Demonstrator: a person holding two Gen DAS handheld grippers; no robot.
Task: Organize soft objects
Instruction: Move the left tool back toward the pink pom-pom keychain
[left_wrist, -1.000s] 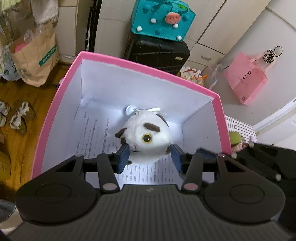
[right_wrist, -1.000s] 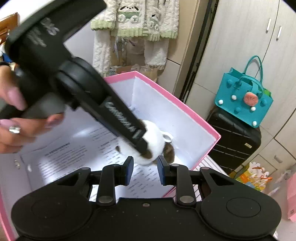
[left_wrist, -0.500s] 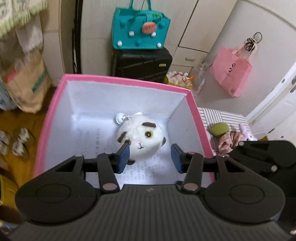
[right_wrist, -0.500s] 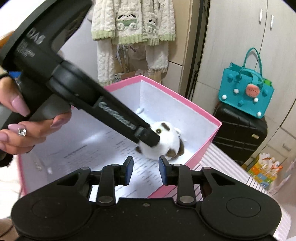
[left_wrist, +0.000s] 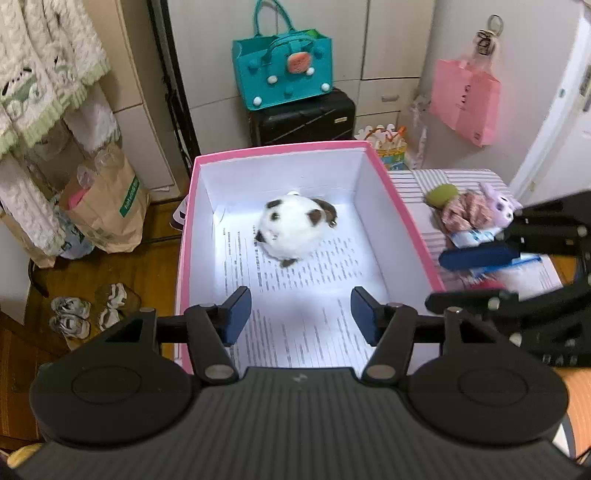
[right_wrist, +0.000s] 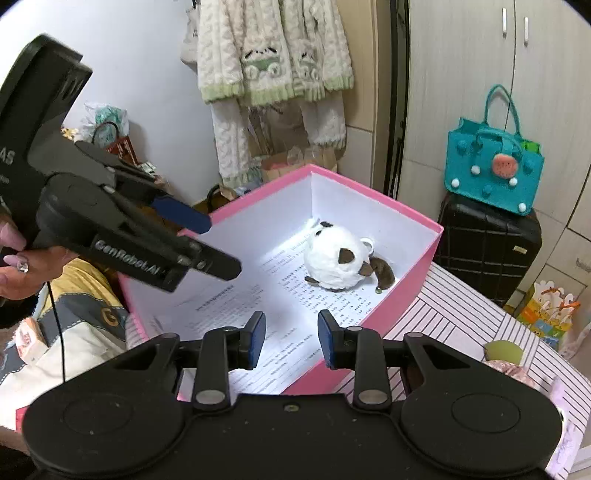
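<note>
While the white plush toy (left_wrist: 290, 230) lies on the printed sheet inside the pink box (left_wrist: 400, 206), the left gripper (left_wrist: 301, 314) hovers above that box – its jaws have just been opening, nothing between them. Beside the box, the right gripper (right_wrist: 291, 339) is closed and empty – a green ball (left_wrist: 441, 194) sits just outside the box's wall.

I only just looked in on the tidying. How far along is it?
Done: the white plush toy lies in the pink box. In hand: nothing; the left gripper, jaws just opened, is empty above the box, and the right gripper is shut and empty. Left: the green ball and small purple plush on the striped cloth.
</note>
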